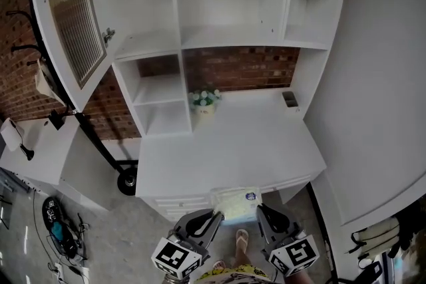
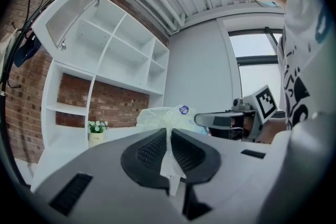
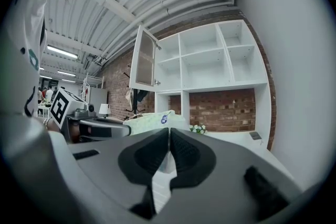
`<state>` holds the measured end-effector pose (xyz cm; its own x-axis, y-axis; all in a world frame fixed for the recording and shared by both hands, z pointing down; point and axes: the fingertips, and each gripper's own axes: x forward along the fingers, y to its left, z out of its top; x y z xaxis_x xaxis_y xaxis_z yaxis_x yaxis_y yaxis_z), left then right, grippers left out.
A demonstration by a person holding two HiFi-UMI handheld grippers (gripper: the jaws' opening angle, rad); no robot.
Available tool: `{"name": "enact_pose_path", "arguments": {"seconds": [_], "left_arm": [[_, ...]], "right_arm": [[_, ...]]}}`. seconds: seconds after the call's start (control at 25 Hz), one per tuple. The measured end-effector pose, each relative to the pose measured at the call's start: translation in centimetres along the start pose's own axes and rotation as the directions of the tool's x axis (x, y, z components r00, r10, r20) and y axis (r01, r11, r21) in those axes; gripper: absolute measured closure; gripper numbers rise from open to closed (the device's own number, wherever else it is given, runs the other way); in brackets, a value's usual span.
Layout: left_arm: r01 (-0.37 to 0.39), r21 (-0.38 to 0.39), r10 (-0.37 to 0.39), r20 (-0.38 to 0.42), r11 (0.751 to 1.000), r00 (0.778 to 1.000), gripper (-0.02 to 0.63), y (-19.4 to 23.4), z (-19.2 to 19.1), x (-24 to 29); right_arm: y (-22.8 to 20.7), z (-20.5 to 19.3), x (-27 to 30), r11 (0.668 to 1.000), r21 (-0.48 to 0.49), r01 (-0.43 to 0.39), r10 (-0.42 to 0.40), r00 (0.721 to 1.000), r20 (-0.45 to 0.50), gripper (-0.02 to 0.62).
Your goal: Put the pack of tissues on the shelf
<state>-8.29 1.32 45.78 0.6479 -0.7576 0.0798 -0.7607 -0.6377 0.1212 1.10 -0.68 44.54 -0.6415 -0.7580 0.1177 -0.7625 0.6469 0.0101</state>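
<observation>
surface: white desk [image 1: 226,149] | on it: flower pot [image 1: 204,102] beside shelf unit [image 1: 158,90]; small dark object [image 1: 290,100] back right

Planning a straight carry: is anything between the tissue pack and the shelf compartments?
Nothing visible blocks it. The pack of tissues is at the front edge of the desk; the stretch between is bare. A flower pot and a small dark object stand far back, near the shelf.

Left tool [image 1: 215,215]: held level and pointing forward, jaws closed on a thin white fold of wrapper from the pack of tissues [image 1: 235,199]. Right tool [image 1: 261,211]: just beside it and roughly parallel, tipped slightly downward, jaws closed together at the pack's other near corner. I hold the 2 tools low in front of my body.
</observation>
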Motion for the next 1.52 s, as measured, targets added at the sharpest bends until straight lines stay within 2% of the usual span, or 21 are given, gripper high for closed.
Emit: {"name": "enact_pose_path", "arguments": {"seconds": [0.36,0.68,1.2,1.52], "left_arm": [[-0.028,-0.003,0.028,-0.002,1.000,1.000,0.572,2.4,0.2,3.1],[-0.048,0.002,0.048,0.019,0.999,0.999,0.572,4.8,2.1,8.5],[-0.100,0.065,0.096,0.061,0.993,0.994,0.572,7.7,5.8,15.6],[-0.141,0.060,0.135,0.089,0.988,0.987,0.572,8.2,6.3,18.8]], "right_arm": [[-3.0,0.0,3.2,0.999,0.026,-0.033,0.033,0.999,0.005,0.563],[-8.1,1.6,6.6,0.999,0.016,-0.051,0.050,0.998,0.028,0.563],[-14.7,5.2,10.9,0.994,-0.047,-0.101,0.104,0.991,0.086,0.563],[-17.8,5.8,12.1,0.989,-0.089,-0.117,0.126,0.986,0.107,0.563]]}}
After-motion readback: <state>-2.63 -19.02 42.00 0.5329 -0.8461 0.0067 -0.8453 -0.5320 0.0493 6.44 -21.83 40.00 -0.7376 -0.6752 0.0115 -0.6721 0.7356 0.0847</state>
